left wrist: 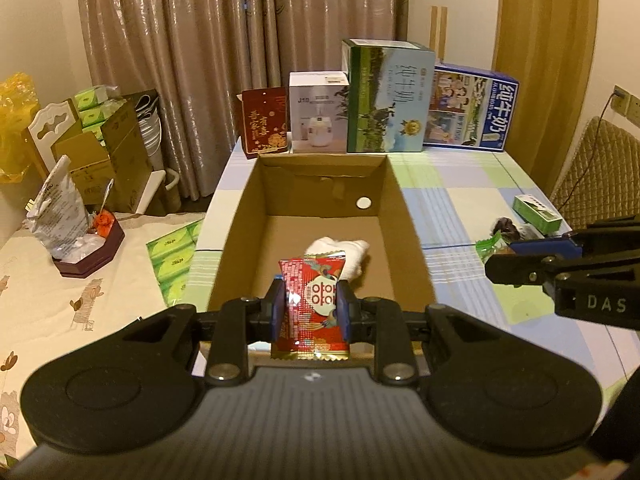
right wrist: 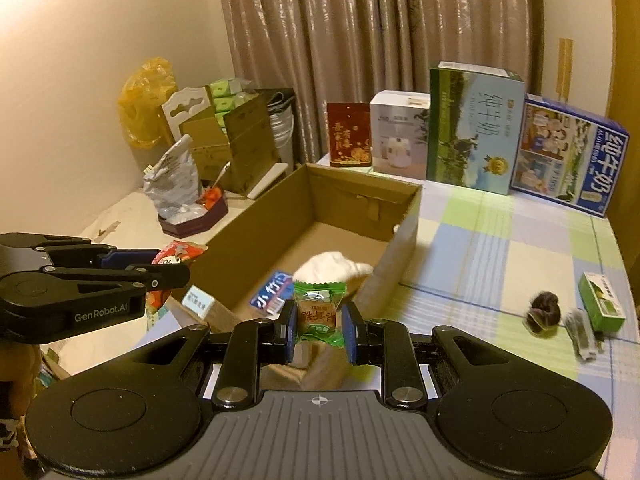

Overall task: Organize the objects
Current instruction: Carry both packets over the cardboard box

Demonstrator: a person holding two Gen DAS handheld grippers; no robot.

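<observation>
My left gripper (left wrist: 311,307) is shut on a red snack packet (left wrist: 312,308), held over the near end of an open cardboard box (left wrist: 404,216). A white rolled cloth (left wrist: 340,250) lies inside the box. My right gripper (right wrist: 318,325) is shut on a green-wrapped candy (right wrist: 319,312), held at the box's (right wrist: 256,224) near right corner. The cloth (right wrist: 330,266) and a blue-white packet (right wrist: 273,292) lie in the box. The right gripper shows at the right of the left wrist view (left wrist: 496,260); the left gripper shows at the left of the right wrist view (right wrist: 176,270).
On the checked tablecloth (right wrist: 500,240) to the right lie a dark hair tie (right wrist: 543,312), a green small box (right wrist: 602,300) and a grey clip (right wrist: 582,334). Milk cartons (left wrist: 386,100) and boxes stand along the table's far edge. A cluttered side table (left wrist: 60,280) stands to the left.
</observation>
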